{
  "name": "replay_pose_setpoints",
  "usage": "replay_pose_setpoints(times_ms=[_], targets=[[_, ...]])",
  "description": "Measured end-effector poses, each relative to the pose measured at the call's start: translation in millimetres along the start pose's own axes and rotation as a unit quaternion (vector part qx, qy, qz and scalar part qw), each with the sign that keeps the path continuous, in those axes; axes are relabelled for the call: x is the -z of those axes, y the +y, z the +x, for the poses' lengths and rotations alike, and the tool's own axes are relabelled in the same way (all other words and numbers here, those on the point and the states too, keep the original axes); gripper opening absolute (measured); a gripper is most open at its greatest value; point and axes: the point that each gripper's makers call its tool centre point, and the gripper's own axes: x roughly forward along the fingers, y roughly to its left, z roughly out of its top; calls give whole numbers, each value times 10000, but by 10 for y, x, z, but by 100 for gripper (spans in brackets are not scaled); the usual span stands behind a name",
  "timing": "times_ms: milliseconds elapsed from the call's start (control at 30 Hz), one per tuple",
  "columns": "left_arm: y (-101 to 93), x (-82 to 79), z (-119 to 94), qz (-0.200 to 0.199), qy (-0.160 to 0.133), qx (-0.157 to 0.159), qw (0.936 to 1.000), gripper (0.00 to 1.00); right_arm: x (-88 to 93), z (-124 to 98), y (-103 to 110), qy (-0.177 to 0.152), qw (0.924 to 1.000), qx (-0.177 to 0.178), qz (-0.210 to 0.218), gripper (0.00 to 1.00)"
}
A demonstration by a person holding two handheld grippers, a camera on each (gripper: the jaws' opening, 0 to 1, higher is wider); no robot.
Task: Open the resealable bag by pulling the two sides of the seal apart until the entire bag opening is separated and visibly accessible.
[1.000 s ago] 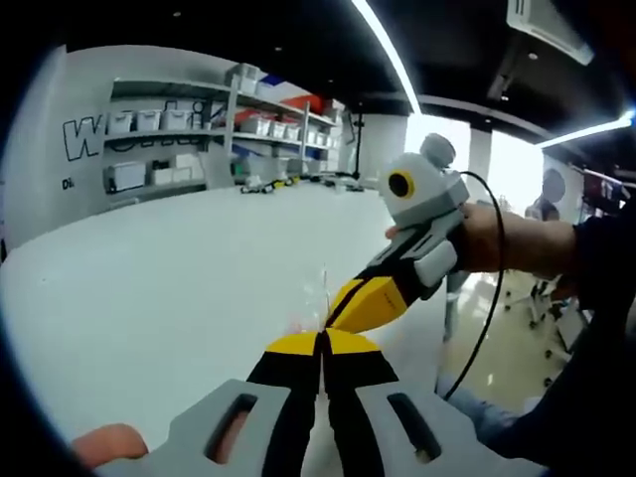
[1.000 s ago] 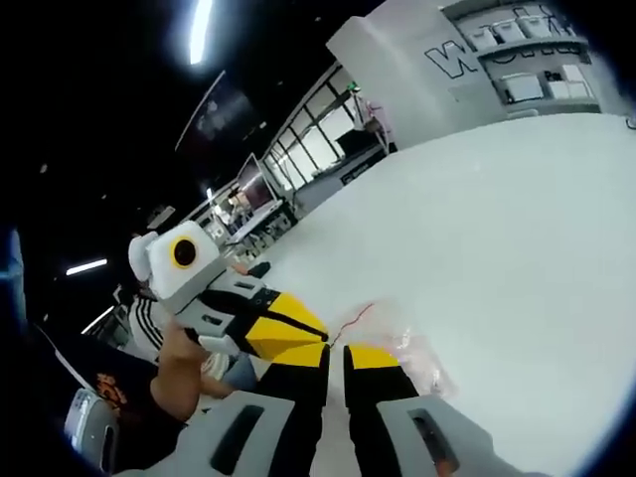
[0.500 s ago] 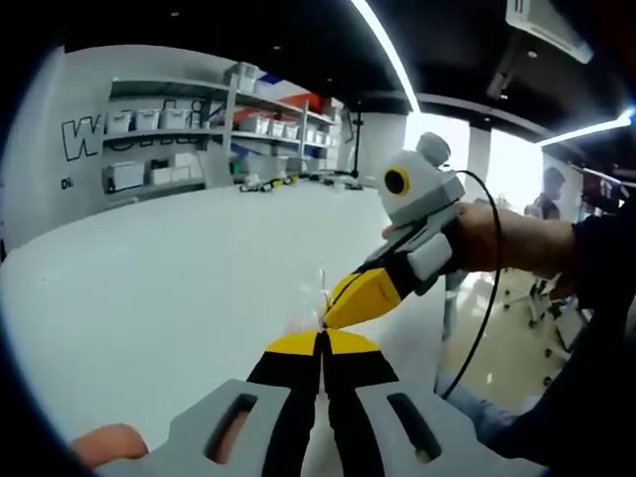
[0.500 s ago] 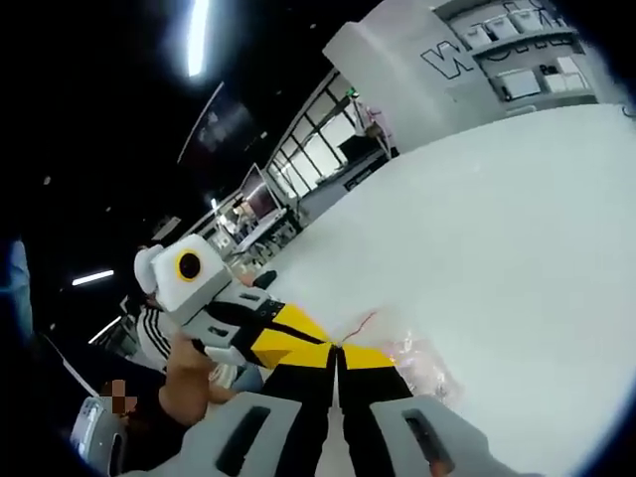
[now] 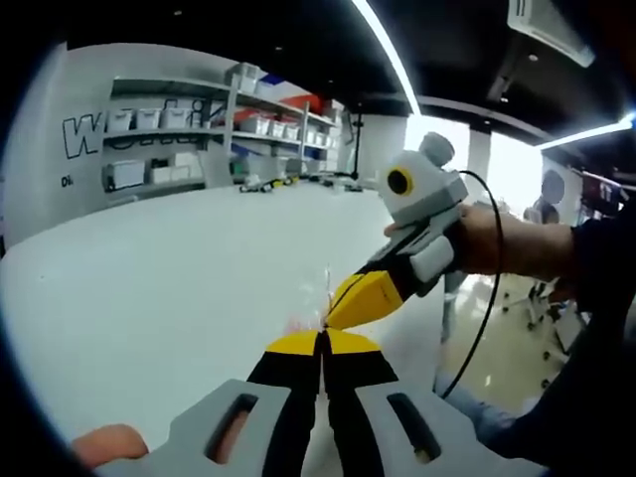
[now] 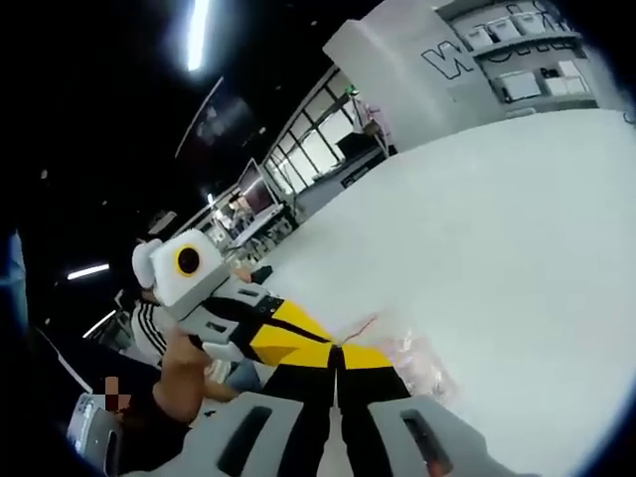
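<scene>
Shelves (image 5: 169, 119) with white boxes stand far back in a big room, and a wide white table (image 5: 149, 278) lies below both claws. The left claw (image 5: 321, 343) has its jaws pressed together, and so does the right claw (image 6: 336, 355). Their yellow tips meet, almost touching, just over the table edge.

The clear resealable bag (image 6: 417, 363) lies by the tips, with pink things inside it. A thin bit of its top edge sticks up between the two claws. It looks like each claw is pinching one side of the seal, but the bag is see-through and small, so I cannot be sure.

I think the step now is the grab, and the pull has not begun. The seal still looks closed. Next, the two claws should move away from each other, slowly, so the seal pops open all along the top.

A cable (image 5: 492, 298) hangs from the right claw. A person (image 5: 542, 204) stands far behind. Nothing on the table blocks the pull.
</scene>
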Motion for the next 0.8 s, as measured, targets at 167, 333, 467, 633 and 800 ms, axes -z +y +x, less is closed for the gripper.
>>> replay_pose_setpoints(times_ms=[167, 333, 467, 633, 800], targets=[[12, -22, -7, -24, -48, -49, 10000, 0, -18, 6, -11, 56, 9996, 134, -243, 0], [15, -21, -12, -22, -39, -91, 9999, 0, -7, 22, -17, 114, 9988, 217, -414, 0], [19, -19, -12, -15, -47, -107, 9999, 0, 8, 21, -20, 150, 9985, 253, -458, 0], [99, -49, -85, -111, -64, -190, 9997, 0, 53, 15, -41, 175, 9989, 242, -361, 0], [117, -68, -84, -35, -121, -206, 9997, 0, 66, 2, -83, 260, 9976, 375, -517, 0]])
